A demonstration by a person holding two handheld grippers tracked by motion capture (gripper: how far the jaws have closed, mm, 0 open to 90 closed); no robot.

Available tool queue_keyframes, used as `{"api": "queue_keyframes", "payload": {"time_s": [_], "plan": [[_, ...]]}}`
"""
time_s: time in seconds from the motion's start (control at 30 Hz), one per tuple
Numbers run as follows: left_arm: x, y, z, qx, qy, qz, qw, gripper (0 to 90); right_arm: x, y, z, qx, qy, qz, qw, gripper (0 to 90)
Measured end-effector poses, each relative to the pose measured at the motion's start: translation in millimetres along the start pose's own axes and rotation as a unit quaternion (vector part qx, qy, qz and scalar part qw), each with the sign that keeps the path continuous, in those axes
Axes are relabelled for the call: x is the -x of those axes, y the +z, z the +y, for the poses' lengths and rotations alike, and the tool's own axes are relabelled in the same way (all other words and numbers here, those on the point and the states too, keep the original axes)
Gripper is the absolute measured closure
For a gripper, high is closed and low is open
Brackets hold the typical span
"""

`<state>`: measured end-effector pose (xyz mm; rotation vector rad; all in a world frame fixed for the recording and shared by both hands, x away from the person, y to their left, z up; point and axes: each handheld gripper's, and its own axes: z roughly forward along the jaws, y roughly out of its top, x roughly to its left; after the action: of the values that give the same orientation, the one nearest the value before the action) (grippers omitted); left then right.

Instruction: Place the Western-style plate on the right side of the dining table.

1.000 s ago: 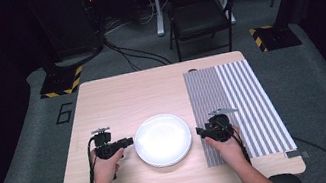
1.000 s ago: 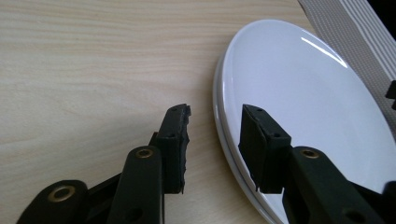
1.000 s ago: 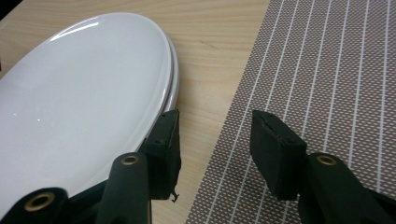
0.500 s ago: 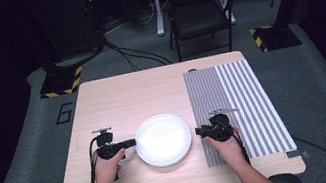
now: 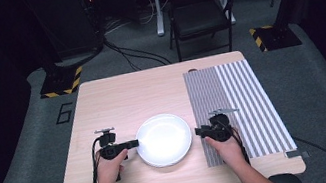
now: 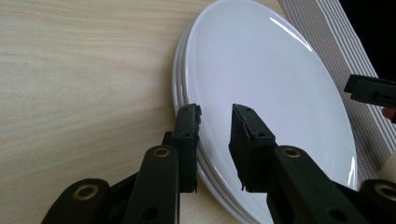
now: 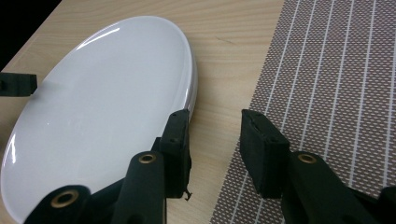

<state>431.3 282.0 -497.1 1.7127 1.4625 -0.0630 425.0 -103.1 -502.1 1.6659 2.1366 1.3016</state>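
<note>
Both tools have just been closing at the plate's [image 5: 164,139] opposite edges while the hands kept their places. Left tool [image 6: 215,122] is clenched on the rim of the white plate, one jaw over the rim and one outside it. Right tool [image 7: 215,126] has one jaw over the plate's rim and the other above the tabletop [image 7: 229,51], beside the striped mat [image 7: 336,84]; its jaws stand apart, not pressing. Between the two tools the plate lies flat.

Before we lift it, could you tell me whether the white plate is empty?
Empty: the white plate shows a bare glossy surface in all views.
</note>
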Motion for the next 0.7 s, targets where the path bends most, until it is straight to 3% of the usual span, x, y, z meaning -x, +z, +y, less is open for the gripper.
{"api": "queue_keyframes", "payload": {"time_s": [0.27, 0.3, 0.47, 0.7], "plan": [[2.4, 3.0, -0.7, -0.002, 0.005, -0.003, 1.0, 70.5, -0.5, -0.7, -0.1, 0.006, 0.011, 0.007, 0.9999, 61.3], [2.4, 3.1, -0.8, -0.003, 0.006, -0.004, 1.0, 70.0, -0.9, -1.5, -0.1, 0.003, 0.027, 0.016, 0.9995, 61.2], [2.7, 3.3, -0.9, -0.003, 0.006, -0.006, 1.0, 69.7, -0.3, 0.2, -1.3, -0.002, 0.047, 0.034, 0.9983, 61.6], [4.3, 3.6, -1.5, -0.003, -0.002, -0.006, 1.0, 69.7, -7.1, 6.8, -4.2, -0.019, 0.041, 0.047, 0.9979, 62.3]]}}
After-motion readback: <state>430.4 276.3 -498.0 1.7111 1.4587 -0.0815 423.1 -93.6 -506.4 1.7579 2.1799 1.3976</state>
